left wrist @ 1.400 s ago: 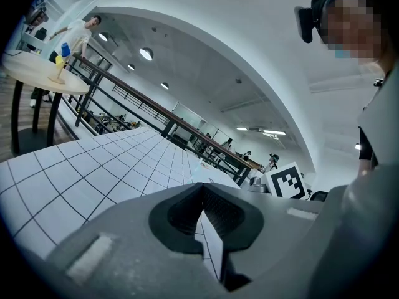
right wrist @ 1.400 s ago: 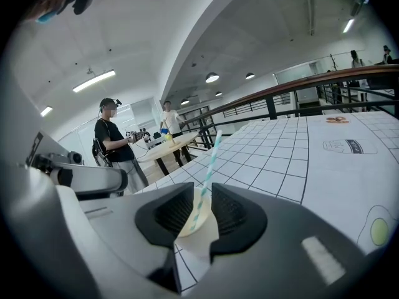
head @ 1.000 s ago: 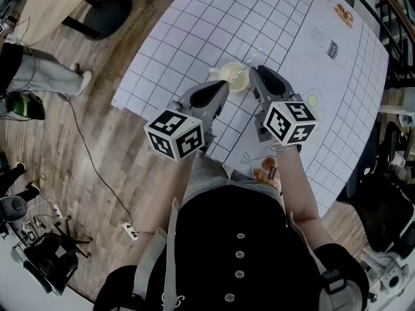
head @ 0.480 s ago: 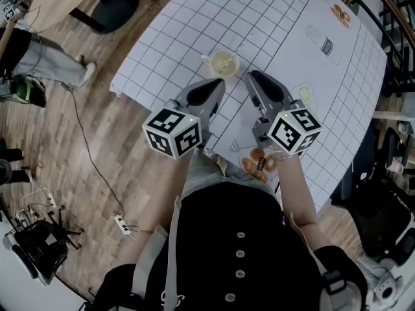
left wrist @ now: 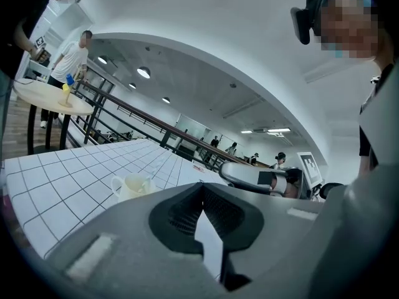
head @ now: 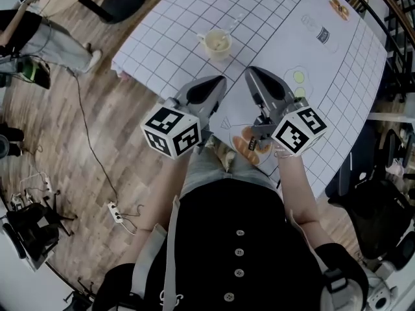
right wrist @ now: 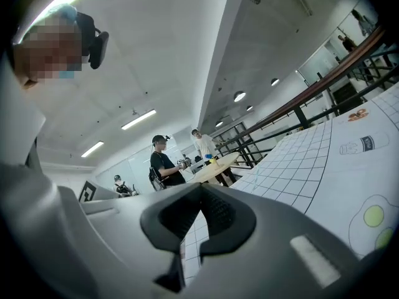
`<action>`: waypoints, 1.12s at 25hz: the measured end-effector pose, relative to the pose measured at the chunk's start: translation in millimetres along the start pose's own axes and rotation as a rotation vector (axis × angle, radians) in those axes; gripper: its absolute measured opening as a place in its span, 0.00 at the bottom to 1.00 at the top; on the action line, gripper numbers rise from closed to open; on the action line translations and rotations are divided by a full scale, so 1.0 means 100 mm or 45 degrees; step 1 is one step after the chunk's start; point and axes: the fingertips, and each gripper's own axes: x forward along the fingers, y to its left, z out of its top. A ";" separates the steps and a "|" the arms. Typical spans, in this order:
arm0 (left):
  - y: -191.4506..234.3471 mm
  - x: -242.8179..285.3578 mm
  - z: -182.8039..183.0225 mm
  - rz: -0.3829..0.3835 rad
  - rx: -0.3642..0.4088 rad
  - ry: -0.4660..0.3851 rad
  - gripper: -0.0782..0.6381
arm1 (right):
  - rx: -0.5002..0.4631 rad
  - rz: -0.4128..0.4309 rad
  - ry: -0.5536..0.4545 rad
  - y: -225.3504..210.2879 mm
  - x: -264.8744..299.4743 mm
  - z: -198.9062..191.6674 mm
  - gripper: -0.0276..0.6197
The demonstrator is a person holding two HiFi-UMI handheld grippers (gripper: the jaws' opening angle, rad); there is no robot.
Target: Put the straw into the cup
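Note:
A cream cup (head: 217, 43) with a handle stands on the white gridded table (head: 279, 18), far from the table's near edge. A thin clear straw (head: 232, 28) leans out of it to the upper right. My left gripper (head: 219, 81) and right gripper (head: 249, 72) are side by side, short of the cup and apart from it. Both are shut with nothing in them. In the left gripper view the cup (left wrist: 132, 185) sits left of the closed jaws of the left gripper (left wrist: 201, 185), with the right gripper's body (left wrist: 262, 178) beyond. The right gripper view shows the right gripper (right wrist: 201, 187) over the bare grid.
Printed pictures lie on the table cover: bread (head: 248, 145) near me, green circles (head: 298, 76), a bottle (head: 322, 35). The table's left edge (head: 126, 67) drops to wood floor with a cable (head: 91, 154). A person (head: 39, 41) stands at far left by a round table (right wrist: 215, 167).
Both grippers have pulled back from the cup toward me. The cup now stands alone farther up the table with the straw leaning in it.

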 end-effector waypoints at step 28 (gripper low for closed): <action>-1.27 -0.68 -0.64 0.082 0.113 -0.071 0.11 | -0.191 0.196 0.168 0.86 -1.22 -0.60 0.04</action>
